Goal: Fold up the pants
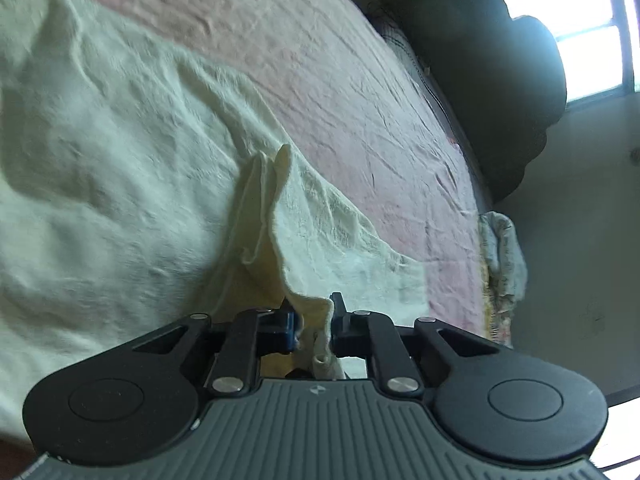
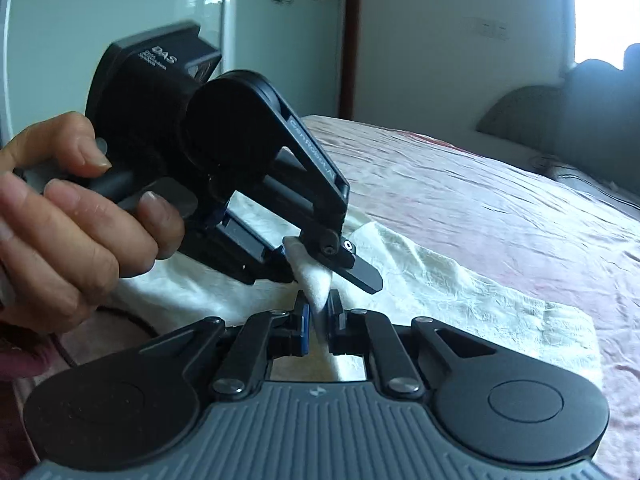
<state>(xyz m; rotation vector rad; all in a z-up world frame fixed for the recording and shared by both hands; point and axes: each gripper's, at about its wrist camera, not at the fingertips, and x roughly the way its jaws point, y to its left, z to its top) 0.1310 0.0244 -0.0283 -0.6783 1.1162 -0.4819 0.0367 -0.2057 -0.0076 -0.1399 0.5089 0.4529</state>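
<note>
Cream pants [image 1: 120, 152] are being spread across a pink bedsheet [image 1: 340, 92], with one edge being lifted off it. In the left wrist view, a bunched ridge of that edge is being pinched between the nearly closed fingers of the left gripper [image 1: 314, 320], and the cloth is being pulled into a raised fold running away from the gripper. In the right wrist view, the right gripper [image 2: 319, 312] is being held closed on a corner of the pants [image 2: 460, 280], right beside the left gripper [image 2: 320, 268], which is being gripped by a hand [image 2: 68, 216] and is blocking much of the view. Beyond the pants, a dark headboard [image 1: 492, 92] is being backlit by a window [image 1: 592, 36]. A patterned cloth [image 1: 504, 256] is being draped at the sheet's edge.
</note>
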